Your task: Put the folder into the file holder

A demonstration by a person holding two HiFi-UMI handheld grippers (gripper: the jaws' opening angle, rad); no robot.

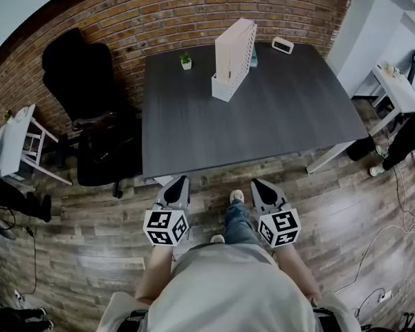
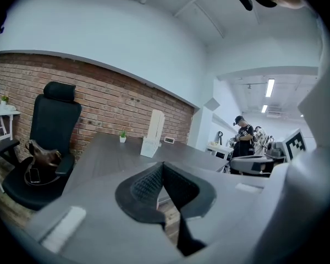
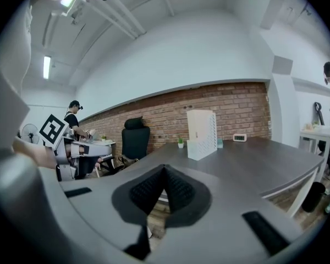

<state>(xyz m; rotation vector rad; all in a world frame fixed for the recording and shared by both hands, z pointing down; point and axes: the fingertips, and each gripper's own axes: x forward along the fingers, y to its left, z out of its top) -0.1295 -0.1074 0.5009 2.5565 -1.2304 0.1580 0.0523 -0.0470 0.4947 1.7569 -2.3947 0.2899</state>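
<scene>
A white file holder point(image 1: 223, 85) stands upright at the far middle of the dark grey table point(image 1: 277, 123); a pale folder point(image 1: 234, 41) appears to stand inside it. The holder point(image 2: 153, 133) point(image 3: 202, 133) also shows far off in both gripper views. My left gripper point(image 1: 179, 180) point(image 2: 163, 167) and right gripper point(image 1: 257, 184) point(image 3: 164, 170) hover side by side over the wooden floor, just short of the table's near edge. Both point toward the table. Their jaws are shut with nothing between them.
A small potted plant point(image 1: 186, 61) and a little clock point(image 1: 283, 45) sit near the table's far edge. A black office chair point(image 1: 79, 75) with a bag stands left of the table. White side tables point(image 1: 14, 140) point(image 1: 398, 88) flank the room; another person point(image 1: 408, 140) stands at right.
</scene>
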